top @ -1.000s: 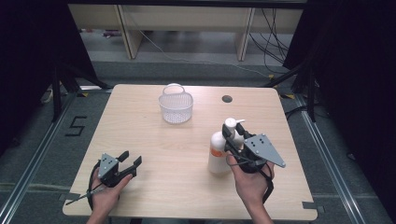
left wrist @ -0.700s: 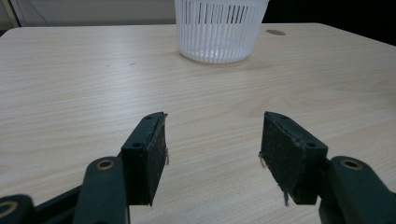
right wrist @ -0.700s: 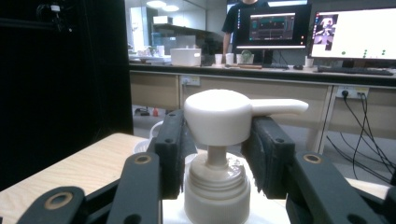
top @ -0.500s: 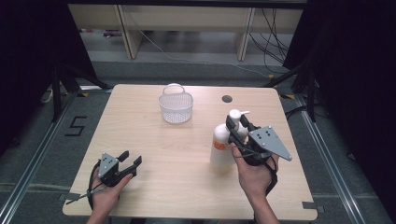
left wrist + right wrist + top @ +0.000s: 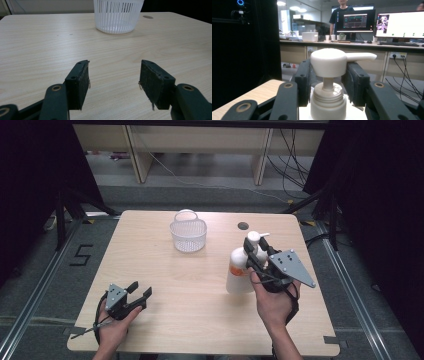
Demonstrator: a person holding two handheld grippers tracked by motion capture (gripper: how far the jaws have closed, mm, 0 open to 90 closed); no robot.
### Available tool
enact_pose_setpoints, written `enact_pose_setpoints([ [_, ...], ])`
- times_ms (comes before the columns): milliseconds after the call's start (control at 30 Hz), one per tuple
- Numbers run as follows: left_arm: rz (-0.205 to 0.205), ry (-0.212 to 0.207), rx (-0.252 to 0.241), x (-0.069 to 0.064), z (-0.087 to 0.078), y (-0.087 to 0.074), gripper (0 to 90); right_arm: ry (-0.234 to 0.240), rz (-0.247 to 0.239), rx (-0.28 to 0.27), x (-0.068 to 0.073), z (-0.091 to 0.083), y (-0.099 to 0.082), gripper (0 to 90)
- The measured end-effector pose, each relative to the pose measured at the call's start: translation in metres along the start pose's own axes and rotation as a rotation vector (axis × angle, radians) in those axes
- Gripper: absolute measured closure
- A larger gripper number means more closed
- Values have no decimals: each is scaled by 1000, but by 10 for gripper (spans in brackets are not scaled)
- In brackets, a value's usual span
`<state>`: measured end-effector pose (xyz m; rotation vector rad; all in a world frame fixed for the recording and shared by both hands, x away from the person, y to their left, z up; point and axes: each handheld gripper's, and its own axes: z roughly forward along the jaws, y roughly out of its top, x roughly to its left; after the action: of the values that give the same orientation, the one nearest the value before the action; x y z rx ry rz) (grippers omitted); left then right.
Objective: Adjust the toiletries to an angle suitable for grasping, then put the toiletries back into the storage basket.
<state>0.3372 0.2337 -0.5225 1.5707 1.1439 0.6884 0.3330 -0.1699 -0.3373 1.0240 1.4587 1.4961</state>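
Observation:
A white pump bottle [image 5: 239, 270] with an orange label stands tilted at the table's right. My right gripper [image 5: 253, 251] is shut on its neck, just under the pump head. In the right gripper view the two black jaws flank the bottle's collar [image 5: 327, 100], and the pump spout [image 5: 359, 57] points right. My left gripper [image 5: 140, 289] rests low at the table's front left, open with nothing between its jaws. Ahead of it in the left gripper view [image 5: 113, 75] is bare wood, and farther off stands the white slotted basket [image 5: 117, 15].
The white basket [image 5: 188, 236] stands at the table's far middle. A small round hole [image 5: 243, 226] lies in the tabletop to its right. Dark frame legs and cables surround the table [image 5: 200, 320]. A desk with lit monitors [image 5: 372, 22] is behind.
My right gripper and the bottle have shifted slightly to the right and away from the front edge. The left gripper has stayed put.

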Motion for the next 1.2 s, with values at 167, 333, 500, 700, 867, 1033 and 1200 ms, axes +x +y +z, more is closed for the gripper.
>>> enact_pose_setpoints([
  [167, -2, -3, -7, 0, 0, 0, 401, 3, 1, 14, 0, 1, 2, 603],
  [333, -3, -4, -8, 0, 1, 0, 401, 9, 7, 5, 1, 3, 3, 603],
  [500, -4, -7, -11, 0, 0, 0, 401, -2, -3, 0, -1, 3, 5, 603],
  [700, 3, 2, 1, 0, 0, 0, 401, -8, -11, -3, -2, 3, 6, 603],
  [867, -2, -1, -7, 0, 1, 0, 399, 2, -11, -8, -2, 4, 8, 603],
  [1033, -1, -2, -9, 0, 1, 0, 399, 9, 0, -11, 0, 6, 10, 603],
  [1200, -2, -4, -14, 0, 1, 0, 399, 6, -13, -19, 0, 8, 12, 604],
])
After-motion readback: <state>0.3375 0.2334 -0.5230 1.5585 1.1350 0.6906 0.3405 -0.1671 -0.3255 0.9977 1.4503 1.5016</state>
